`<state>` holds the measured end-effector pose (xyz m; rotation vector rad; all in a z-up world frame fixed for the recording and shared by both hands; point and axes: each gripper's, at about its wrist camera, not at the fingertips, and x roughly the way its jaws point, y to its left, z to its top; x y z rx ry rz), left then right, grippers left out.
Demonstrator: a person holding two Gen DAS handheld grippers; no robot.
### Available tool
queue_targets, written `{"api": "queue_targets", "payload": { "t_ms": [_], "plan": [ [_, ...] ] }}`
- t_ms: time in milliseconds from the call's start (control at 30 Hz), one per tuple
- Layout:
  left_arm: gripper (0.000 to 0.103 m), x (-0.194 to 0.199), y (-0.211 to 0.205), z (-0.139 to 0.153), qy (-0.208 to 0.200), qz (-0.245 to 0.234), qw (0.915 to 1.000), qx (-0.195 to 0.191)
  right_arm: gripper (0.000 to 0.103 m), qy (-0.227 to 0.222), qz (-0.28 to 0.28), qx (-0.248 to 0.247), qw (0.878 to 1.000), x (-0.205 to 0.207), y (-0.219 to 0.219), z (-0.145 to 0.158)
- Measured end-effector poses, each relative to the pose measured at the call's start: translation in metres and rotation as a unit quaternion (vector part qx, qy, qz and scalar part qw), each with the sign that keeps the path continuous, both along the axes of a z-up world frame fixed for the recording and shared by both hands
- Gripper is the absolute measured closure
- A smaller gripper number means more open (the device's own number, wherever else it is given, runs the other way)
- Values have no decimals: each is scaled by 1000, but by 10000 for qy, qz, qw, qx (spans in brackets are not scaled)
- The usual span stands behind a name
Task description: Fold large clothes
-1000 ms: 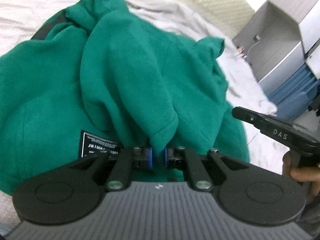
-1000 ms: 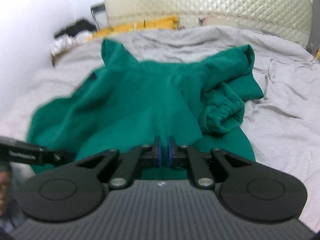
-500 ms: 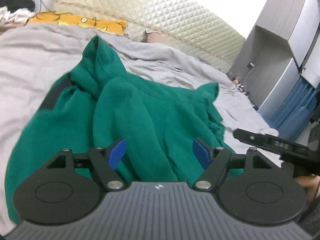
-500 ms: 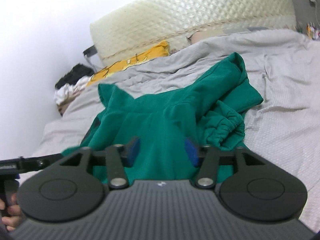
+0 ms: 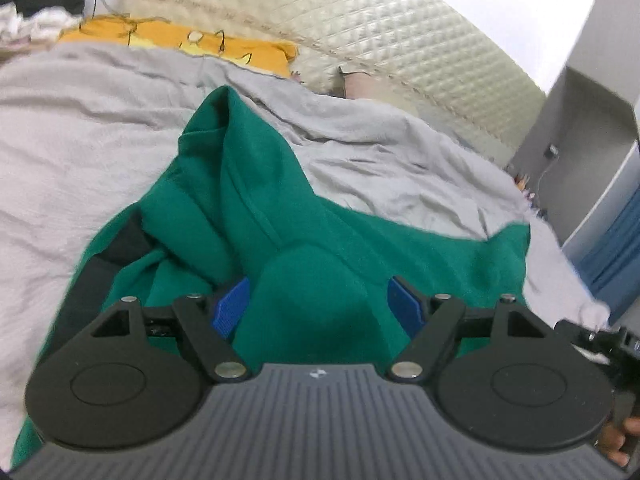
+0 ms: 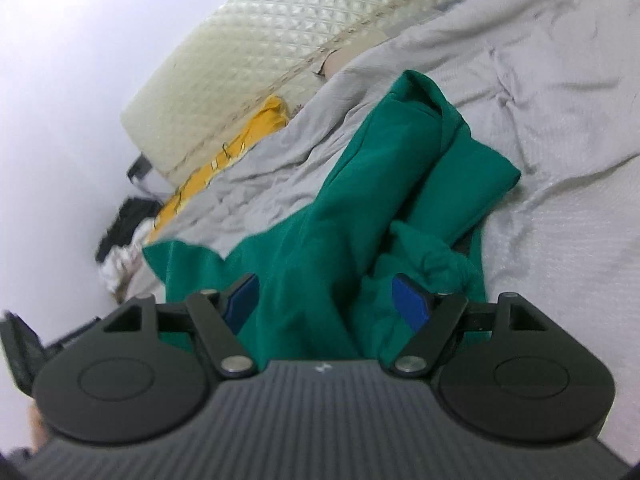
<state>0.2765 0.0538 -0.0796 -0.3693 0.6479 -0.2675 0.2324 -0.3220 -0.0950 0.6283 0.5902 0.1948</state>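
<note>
A large green fleece garment (image 5: 280,220) lies crumpled on the grey bed sheet (image 5: 80,128), with a dark patch at its left side. It also shows in the right wrist view (image 6: 360,208), with a bunched cuff near the right finger. My left gripper (image 5: 318,306) is open above the garment's near part, holding nothing. My right gripper (image 6: 326,300) is open over the garment, holding nothing. Part of the right gripper (image 5: 600,340) shows at the left wrist view's right edge.
A quilted cream headboard (image 5: 360,28) stands behind the bed. A yellow pillow (image 5: 180,40) lies at the head. A grey cabinet (image 5: 592,128) and blue fabric (image 5: 616,256) are at the right. Clothes (image 6: 124,232) are piled by the left wall.
Both grippers were shut on green fabric one second ago. They have let go, opened wide and tilted up and back. The garment has dropped onto the bed.
</note>
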Motion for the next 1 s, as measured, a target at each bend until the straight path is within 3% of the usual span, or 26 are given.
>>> {"api": "queue_targets", "payload": {
  "t_ms": [133,267,300,333,367,433,467,533,733,833,867,1000],
  "plan": [
    [23,42,7,-16,108,13,9993,-369,29,104,45,194,9997,34,-2,-17],
    [25,71,3,-27,248,99,9993,-257,30,74,272,128,9995,54,5,-27],
    [28,76,4,-29,286,59,9990,-341,30,78,360,35,9993,57,9,-28],
    [41,80,4,-30,321,14,9989,-342,30,132,404,-134,9990,60,13,-27],
    [49,83,3,-29,347,-6,9991,-226,36,199,424,-367,9982,62,19,-25],
    [69,85,3,-23,357,-162,9992,-49,59,103,560,-762,9955,61,31,-18],
    [73,84,4,-19,318,-262,9991,-33,72,53,614,-933,9937,61,36,-14],
    [78,80,6,-7,198,-427,9989,-61,80,-63,546,-1244,9907,60,43,-4],
    [79,90,20,45,-271,-314,9972,-628,83,-683,434,-1251,9888,72,32,52],
    [79,119,17,62,-380,35,9973,-627,84,-770,350,-1360,9871,108,30,68],
    [79,129,15,65,-375,114,9975,-594,89,-792,300,-1473,9855,118,30,69],
    [79,184,5,54,-477,291,9982,-222,92,-598,-29,-1472,9873,173,19,54]
  ]
}}
